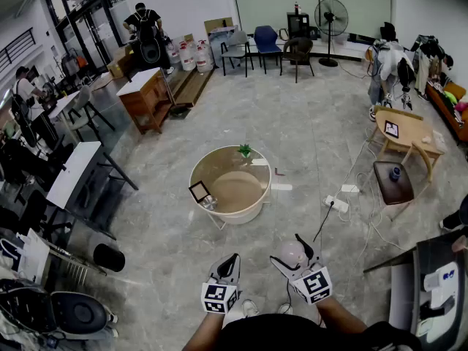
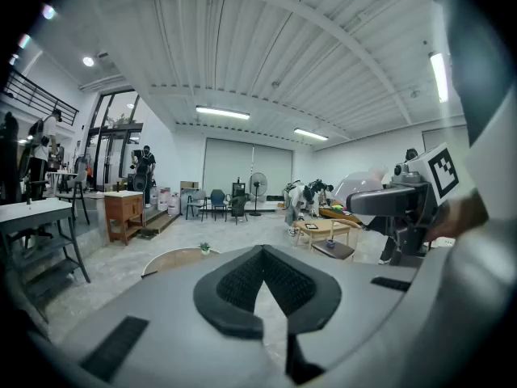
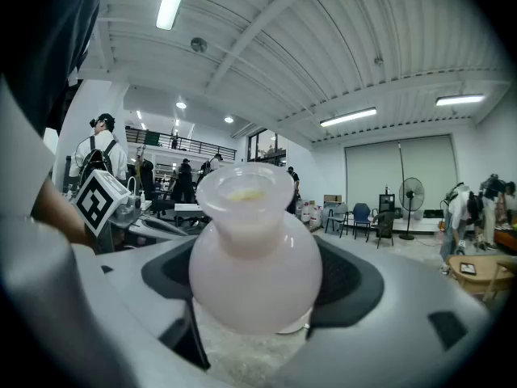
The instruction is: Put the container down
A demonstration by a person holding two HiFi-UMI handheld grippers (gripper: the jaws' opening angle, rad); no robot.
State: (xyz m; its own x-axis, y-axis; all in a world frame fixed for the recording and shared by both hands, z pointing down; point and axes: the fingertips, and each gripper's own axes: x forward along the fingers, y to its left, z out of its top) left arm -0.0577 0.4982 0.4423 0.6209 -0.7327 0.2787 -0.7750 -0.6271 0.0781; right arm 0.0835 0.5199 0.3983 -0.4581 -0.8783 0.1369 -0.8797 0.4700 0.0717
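A pale pink, round-bellied container (image 3: 254,249) with a flared neck sits upright between the jaws of my right gripper (image 3: 257,293), which is shut on its belly. In the head view the same container (image 1: 293,254) hangs in the air in the right gripper (image 1: 290,251), low in the picture and close to the person's body. My left gripper (image 1: 227,264) is beside it on the left, shut with nothing in it; its dark pads (image 2: 234,285) meet in a point. The left gripper view also catches the container (image 2: 361,186) at the right.
A round wooden table (image 1: 199,168) stands ahead on the stone floor, carrying a small green plant (image 1: 245,151), a dark picture frame (image 1: 199,191) and a metal bowl (image 1: 209,202). A power strip (image 1: 336,203) with cables lies to the right, near a dark stool (image 1: 393,182).
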